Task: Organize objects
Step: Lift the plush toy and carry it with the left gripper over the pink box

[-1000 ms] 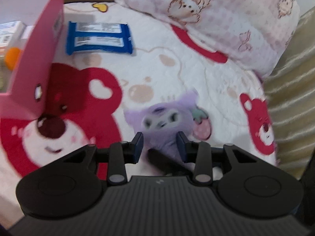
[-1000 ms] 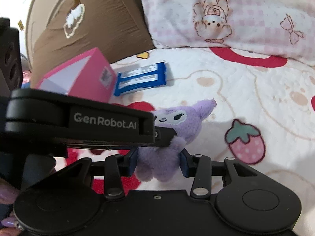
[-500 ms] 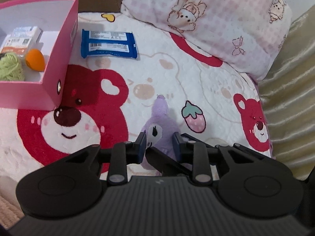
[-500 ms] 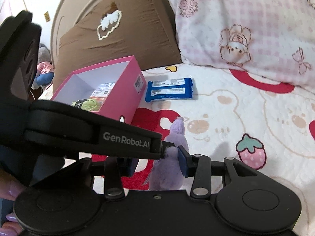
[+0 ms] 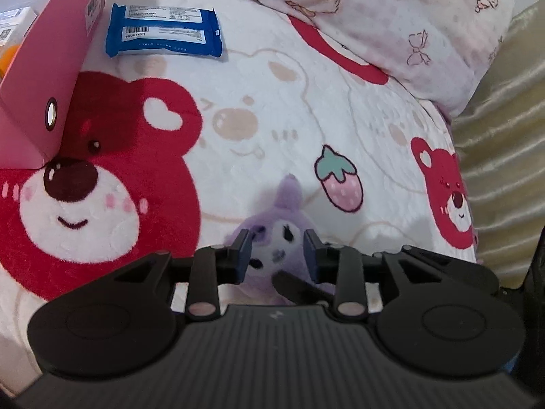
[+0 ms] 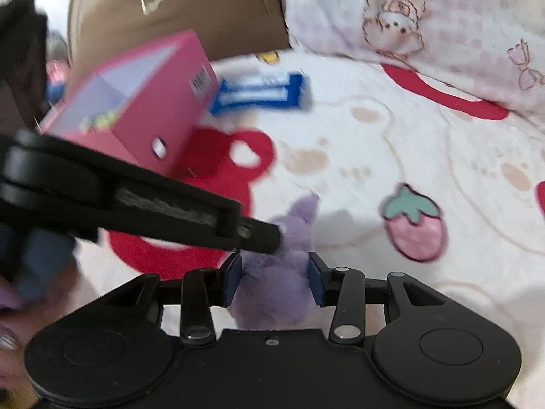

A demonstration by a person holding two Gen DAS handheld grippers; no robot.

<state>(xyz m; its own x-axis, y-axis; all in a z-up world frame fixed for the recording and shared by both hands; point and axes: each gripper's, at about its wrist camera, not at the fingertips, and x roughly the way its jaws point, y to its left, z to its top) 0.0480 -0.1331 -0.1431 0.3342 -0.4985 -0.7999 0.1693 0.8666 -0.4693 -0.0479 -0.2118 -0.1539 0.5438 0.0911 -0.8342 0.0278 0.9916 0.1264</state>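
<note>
Bedding printed with red bears and strawberries covers the blanket (image 5: 272, 78), with a pink checked pillow (image 5: 391, 17) at the back. Low in the foreground sits a small purple plush toy (image 5: 282, 238), and both tools have it between their fingers. The right gripper (image 6: 275, 281) has its blue pads pressed into the toy's body, about a third open. The left gripper (image 5: 276, 252) brackets the toy's head; its jaws are opening, and the pads seem just at the fur. Off to the left stands the open pink box (image 5: 51, 68), already holding small items, with a blue wipes packet (image 5: 163, 30) lying flat just beside it. A good handover means one firm grip before the other lets go. Squeeze the body, not an ear, then lift clear above the box wall.
</note>
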